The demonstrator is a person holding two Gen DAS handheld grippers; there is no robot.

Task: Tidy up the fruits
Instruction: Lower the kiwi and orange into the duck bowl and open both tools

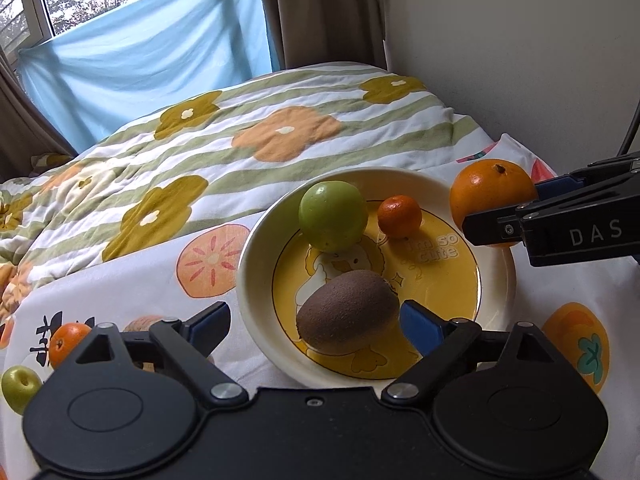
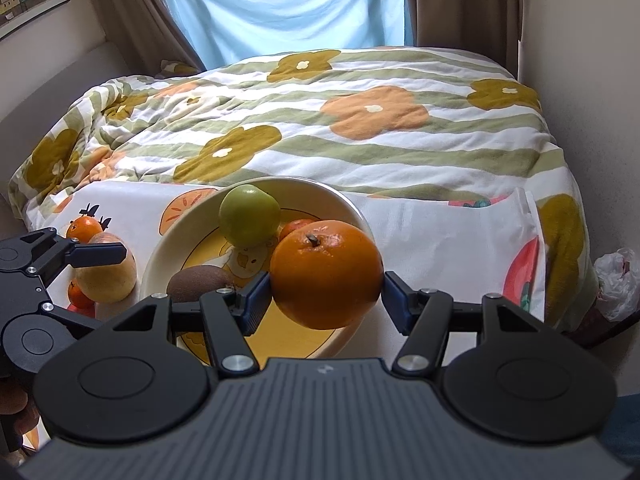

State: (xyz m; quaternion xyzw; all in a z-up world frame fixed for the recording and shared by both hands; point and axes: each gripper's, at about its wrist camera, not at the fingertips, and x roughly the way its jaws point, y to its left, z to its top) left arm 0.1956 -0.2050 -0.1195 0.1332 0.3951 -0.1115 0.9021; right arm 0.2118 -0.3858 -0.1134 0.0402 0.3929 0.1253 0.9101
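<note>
A cream plate with a yellow duck picture (image 1: 256,240) (image 2: 168,248) lies on the fruit-print cloth. On it are a green apple (image 1: 333,216) (image 2: 249,215), a small mandarin (image 1: 399,216) (image 2: 295,227) and a brown kiwi (image 1: 347,311) (image 2: 198,278). My left gripper (image 1: 316,322) is open, its fingers on either side of the kiwi's near end, over the plate's near rim. My right gripper (image 2: 325,294) (image 1: 500,216) is shut on a large orange (image 2: 326,274) (image 1: 490,196) and holds it above the plate's right edge.
Left of the plate on the cloth lie a yellow-red apple (image 2: 108,276), small mandarins (image 2: 83,227) (image 1: 66,342) and a small green apple (image 1: 20,388). A flowered quilt (image 1: 240,136) covers the bed behind. A wall stands to the right.
</note>
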